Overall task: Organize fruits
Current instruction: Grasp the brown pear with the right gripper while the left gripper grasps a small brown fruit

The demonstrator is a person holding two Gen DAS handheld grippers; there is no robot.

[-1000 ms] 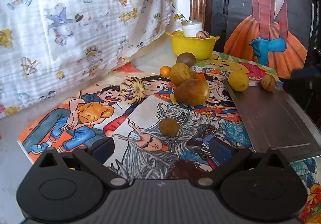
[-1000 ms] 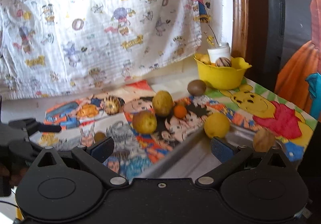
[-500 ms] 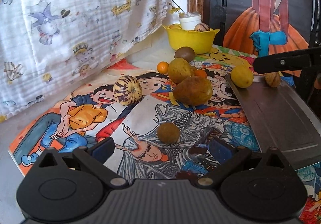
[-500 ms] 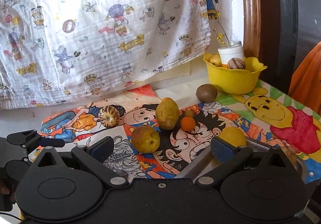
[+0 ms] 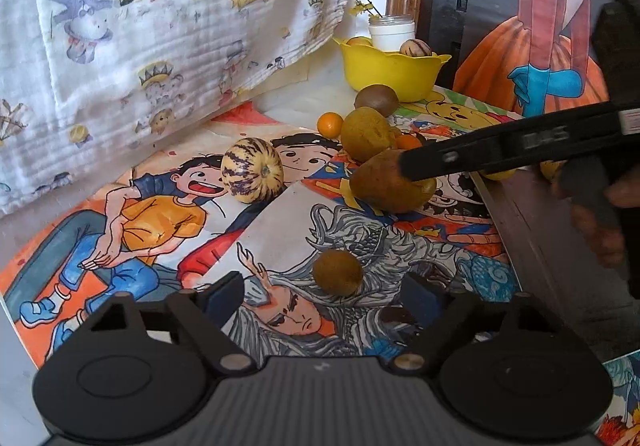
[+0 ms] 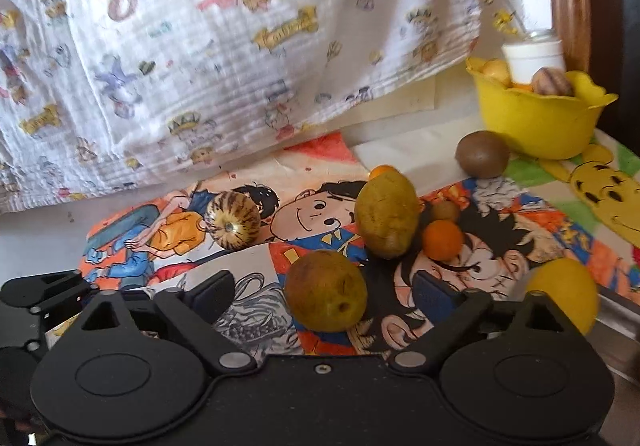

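Note:
Fruits lie loose on cartoon posters. My left gripper point(image 5: 320, 294) straddles a small brown-green fruit point(image 5: 338, 272); its jaws are closing, with gaps still showing on both sides. My right gripper point(image 6: 324, 294) straddles a larger brownish fruit point(image 6: 326, 290), its jaws also closing and the pads clear of the skin. In the left wrist view one of the right gripper's fingers point(image 5: 480, 154) lies across that same fruit point(image 5: 384, 188). A yellow bowl point(image 6: 536, 122) holding a few fruits stands at the back right.
A striped round melon point(image 5: 252, 170), an oval green-brown fruit point(image 6: 386, 220), a small orange point(image 6: 442, 240), a brown kiwi-like fruit point(image 6: 482, 154) and a yellow lemon point(image 6: 564, 290) lie around. A metal tray point(image 5: 560, 246) sits right. A white jar point(image 5: 392, 31) stands behind the bowl; printed cloth hangs behind.
The right gripper has swung in from the right and down over the brownish fruit, entering the left wrist view. Both pairs of jaws have narrowed slightly. The left gripper has edged toward the small fruit.

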